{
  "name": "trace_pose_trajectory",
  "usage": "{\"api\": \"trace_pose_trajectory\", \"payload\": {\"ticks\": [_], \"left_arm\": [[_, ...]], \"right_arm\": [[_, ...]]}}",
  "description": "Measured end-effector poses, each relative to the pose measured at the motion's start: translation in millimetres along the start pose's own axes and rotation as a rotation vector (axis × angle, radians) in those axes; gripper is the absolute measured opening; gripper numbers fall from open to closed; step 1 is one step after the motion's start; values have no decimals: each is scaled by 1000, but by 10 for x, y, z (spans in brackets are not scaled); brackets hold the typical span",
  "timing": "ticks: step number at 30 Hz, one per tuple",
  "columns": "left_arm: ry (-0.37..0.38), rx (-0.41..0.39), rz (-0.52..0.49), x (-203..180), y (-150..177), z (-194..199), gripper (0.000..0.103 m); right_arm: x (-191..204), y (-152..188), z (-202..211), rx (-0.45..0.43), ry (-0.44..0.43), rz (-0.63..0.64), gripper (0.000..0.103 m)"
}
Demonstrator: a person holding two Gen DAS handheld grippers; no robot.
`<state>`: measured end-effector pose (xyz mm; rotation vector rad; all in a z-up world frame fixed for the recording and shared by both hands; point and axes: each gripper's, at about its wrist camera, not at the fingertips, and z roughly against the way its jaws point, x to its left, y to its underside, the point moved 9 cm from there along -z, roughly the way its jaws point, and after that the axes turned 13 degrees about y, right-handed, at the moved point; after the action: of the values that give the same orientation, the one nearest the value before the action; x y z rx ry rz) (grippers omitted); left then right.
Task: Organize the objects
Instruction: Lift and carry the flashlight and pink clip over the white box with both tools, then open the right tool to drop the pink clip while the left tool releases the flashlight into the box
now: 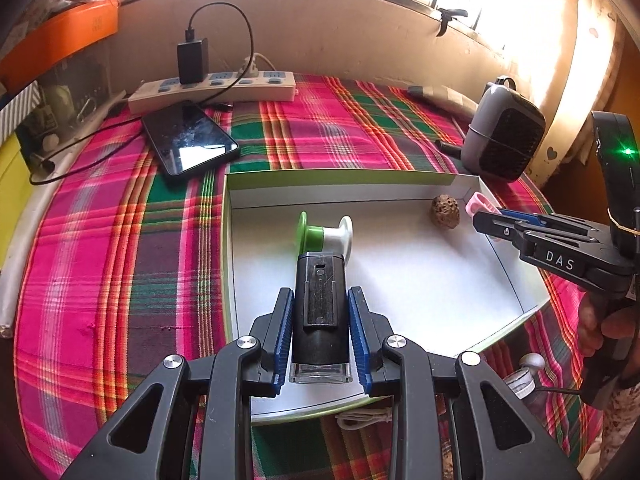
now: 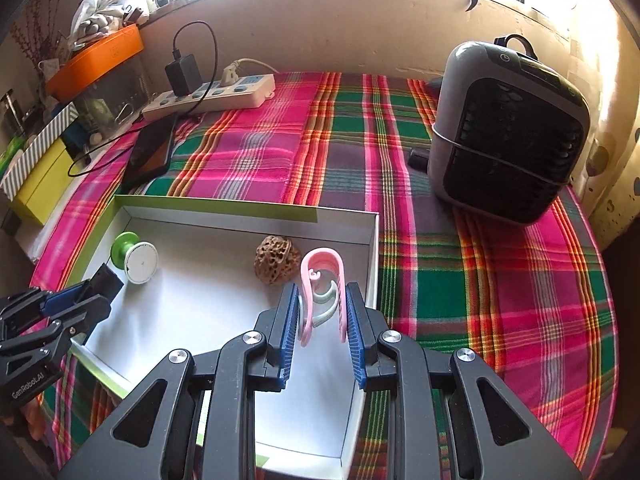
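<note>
A shallow white box with a green rim (image 1: 360,184) (image 2: 248,216) lies on the plaid cloth. Inside it lie a green-and-white spool (image 1: 326,236) (image 2: 134,258) and a brown pitted nut (image 1: 445,208) (image 2: 277,258). My left gripper (image 1: 321,294) is shut on a black cylindrical device with a clear end (image 1: 320,332), held over the box's near left part. My right gripper (image 2: 322,290) is shut on a pink curved clip (image 2: 320,258) above the box's right side, close to the nut. Each gripper also appears in the other wrist view: the right gripper (image 1: 486,216) and the left gripper (image 2: 90,286).
A dark phone (image 1: 190,140) and a white power strip (image 1: 212,90) with a black charger lie at the back left. A grey fan unit (image 2: 508,132) stands at the back right. An orange box and a yellow box sit off the left edge. A white cord (image 1: 364,416) lies near the front.
</note>
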<state>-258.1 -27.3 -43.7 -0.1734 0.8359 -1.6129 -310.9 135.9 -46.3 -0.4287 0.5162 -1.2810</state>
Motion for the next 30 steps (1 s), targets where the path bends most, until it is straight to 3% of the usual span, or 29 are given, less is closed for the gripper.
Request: {"api": "trace_pose_trajectory", "payload": {"ticks": [17,30], "left_arm": [[-4,7,-1,41,-113,-160,25],[-32,-17,-12,111,-213,-216,25]], "right_arm": [[80,-54,-181,2,36,38,24],[190,-72,-252,-6,17,46,24]]}}
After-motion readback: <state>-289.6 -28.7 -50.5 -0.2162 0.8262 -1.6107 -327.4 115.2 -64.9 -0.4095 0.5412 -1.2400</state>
